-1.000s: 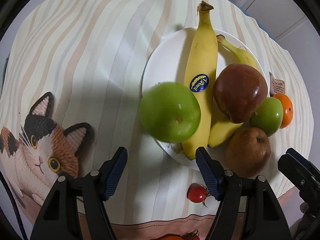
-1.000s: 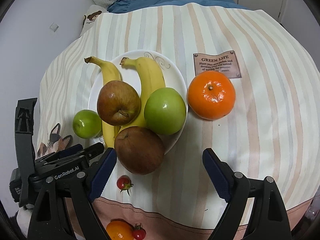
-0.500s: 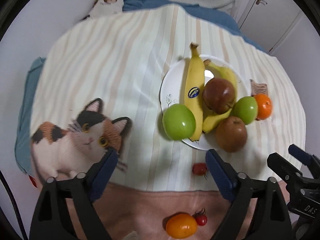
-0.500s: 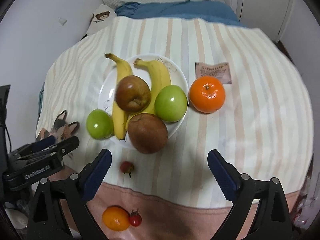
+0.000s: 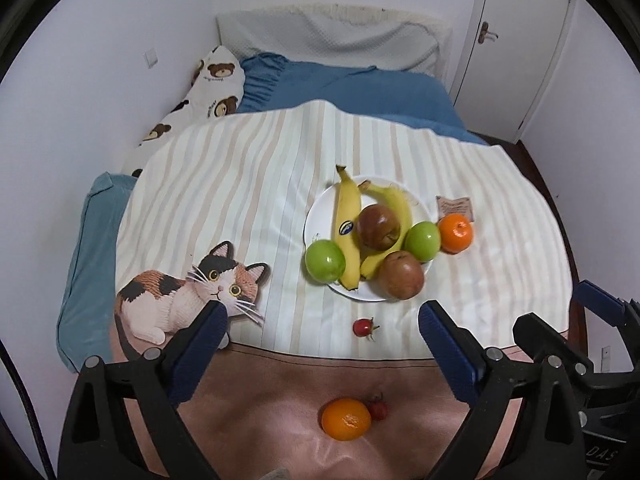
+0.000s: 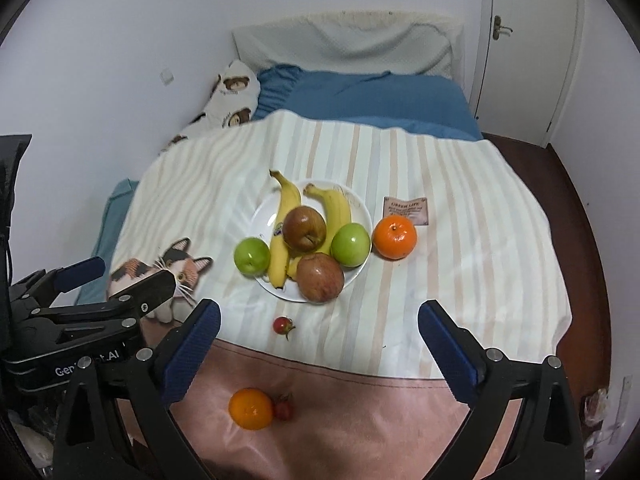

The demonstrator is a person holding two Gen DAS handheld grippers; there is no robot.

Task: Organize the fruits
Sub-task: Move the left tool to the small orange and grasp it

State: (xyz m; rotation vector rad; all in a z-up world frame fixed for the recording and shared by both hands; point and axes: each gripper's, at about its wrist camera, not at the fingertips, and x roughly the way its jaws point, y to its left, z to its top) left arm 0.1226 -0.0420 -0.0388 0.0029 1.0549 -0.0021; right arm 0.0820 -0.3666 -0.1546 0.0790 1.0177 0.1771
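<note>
Fruit is piled on the white plate at frame centre on the striped blanket, an orange just right of it, with left gripper and right gripper seen low in frame, jaws opening wide, nothing between them.
</note>
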